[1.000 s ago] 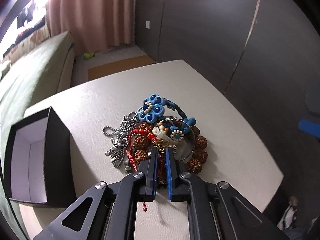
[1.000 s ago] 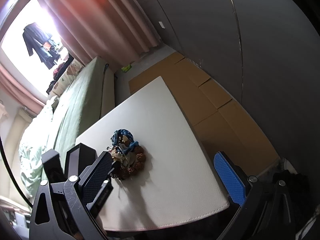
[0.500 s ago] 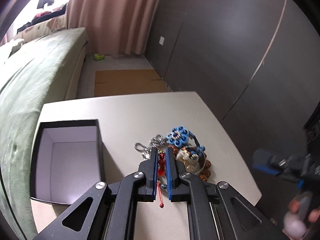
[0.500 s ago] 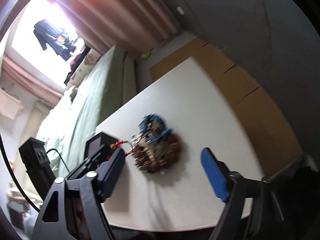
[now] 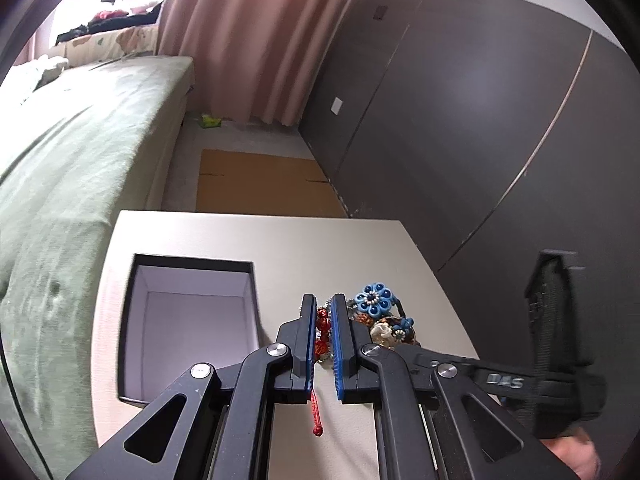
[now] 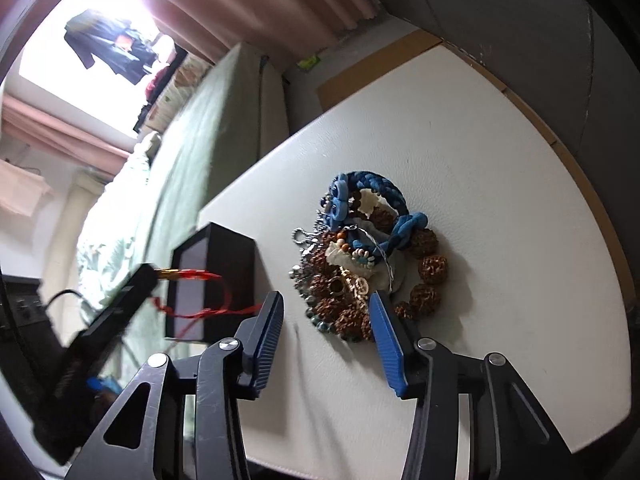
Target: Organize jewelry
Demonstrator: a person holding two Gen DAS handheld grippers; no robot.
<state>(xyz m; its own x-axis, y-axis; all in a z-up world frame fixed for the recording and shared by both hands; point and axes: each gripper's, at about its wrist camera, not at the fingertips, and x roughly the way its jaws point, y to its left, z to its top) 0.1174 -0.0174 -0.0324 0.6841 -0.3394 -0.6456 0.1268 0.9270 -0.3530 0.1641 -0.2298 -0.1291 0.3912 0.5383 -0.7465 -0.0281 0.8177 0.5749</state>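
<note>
Since the earlier frame, the left gripper has lifted away from the jewelry pile, carrying a red beaded bracelet pinched between its nearly closed fingers, a red cord tail hanging below them. At far left of the left wrist view lies a green bed; next comes the open black box with pale lining, standing on the white table just left of the gripper. The blue flower bracelet and the rest of the pile show immediately right of the fingers, with the dark wardrobe wall beyond. In the right wrist view, the left gripper appears at left as a blurred black bar holding the red cord in front of the black box. The right gripper hovers near the pile with its fingers spread wide, holding nothing; its right blue pad overlaps the brown seed beads at the pile's near edge, though whether it touches them cannot be told.
</note>
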